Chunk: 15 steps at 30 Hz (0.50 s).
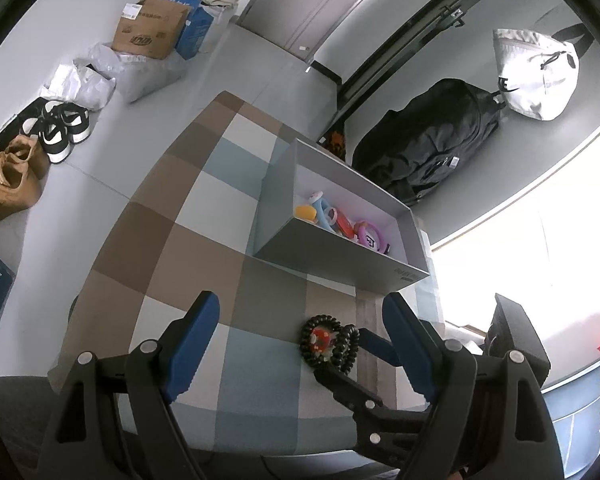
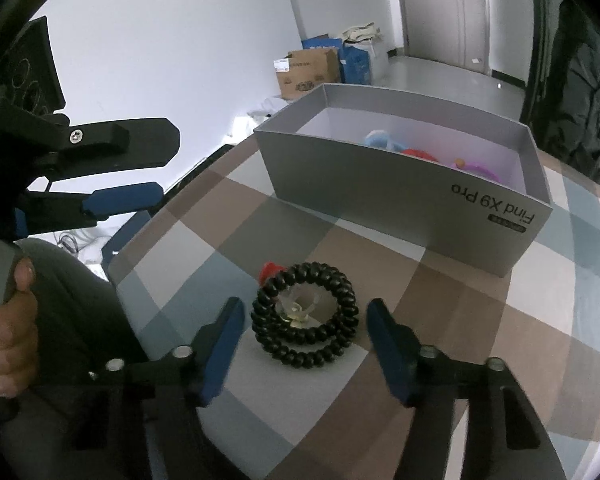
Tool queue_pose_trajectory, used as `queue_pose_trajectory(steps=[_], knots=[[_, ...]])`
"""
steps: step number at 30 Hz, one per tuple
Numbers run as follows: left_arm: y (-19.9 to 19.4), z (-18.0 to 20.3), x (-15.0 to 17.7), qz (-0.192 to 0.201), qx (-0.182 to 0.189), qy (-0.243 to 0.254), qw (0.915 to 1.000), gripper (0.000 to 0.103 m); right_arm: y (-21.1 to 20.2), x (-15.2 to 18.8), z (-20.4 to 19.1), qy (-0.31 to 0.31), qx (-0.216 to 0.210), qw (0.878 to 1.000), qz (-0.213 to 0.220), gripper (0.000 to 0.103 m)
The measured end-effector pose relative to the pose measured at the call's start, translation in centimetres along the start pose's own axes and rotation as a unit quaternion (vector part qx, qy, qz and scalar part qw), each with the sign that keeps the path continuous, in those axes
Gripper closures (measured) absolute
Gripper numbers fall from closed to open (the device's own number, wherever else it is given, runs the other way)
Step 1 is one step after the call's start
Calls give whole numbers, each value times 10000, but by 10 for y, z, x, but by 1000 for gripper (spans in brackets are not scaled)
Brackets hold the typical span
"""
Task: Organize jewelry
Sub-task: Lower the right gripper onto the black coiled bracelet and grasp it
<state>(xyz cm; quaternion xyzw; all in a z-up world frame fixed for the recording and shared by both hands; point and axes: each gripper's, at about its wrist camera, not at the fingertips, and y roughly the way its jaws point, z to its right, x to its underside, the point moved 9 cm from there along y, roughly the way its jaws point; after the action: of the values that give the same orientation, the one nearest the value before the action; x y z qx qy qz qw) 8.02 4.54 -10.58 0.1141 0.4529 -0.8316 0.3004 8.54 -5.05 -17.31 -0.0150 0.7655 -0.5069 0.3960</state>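
Right gripper (image 2: 305, 344) tilted down, jaws half-spread astride black coiled hair tie (image 2: 305, 316), pads clear. Left gripper (image 1: 300, 344) wide, holding nothing. Glossy spiral, red charm.

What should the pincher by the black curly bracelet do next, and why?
Probably close the right gripper onto the black coiled bracelet: it lies between the blue fingers untouched, still on the checked tablecloth, outside the grey box.
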Motion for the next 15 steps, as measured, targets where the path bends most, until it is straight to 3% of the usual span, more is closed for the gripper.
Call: queue_pose_trajectory(steps=[1, 15], knots=[[0, -1, 0, 1, -15, 3, 10000, 23, 0, 0, 0, 13, -18, 10000, 1, 53], [6, -4, 3, -21, -242, 21, 9997, 23, -19, -6, 13, 398, -215, 9987, 234, 57]])
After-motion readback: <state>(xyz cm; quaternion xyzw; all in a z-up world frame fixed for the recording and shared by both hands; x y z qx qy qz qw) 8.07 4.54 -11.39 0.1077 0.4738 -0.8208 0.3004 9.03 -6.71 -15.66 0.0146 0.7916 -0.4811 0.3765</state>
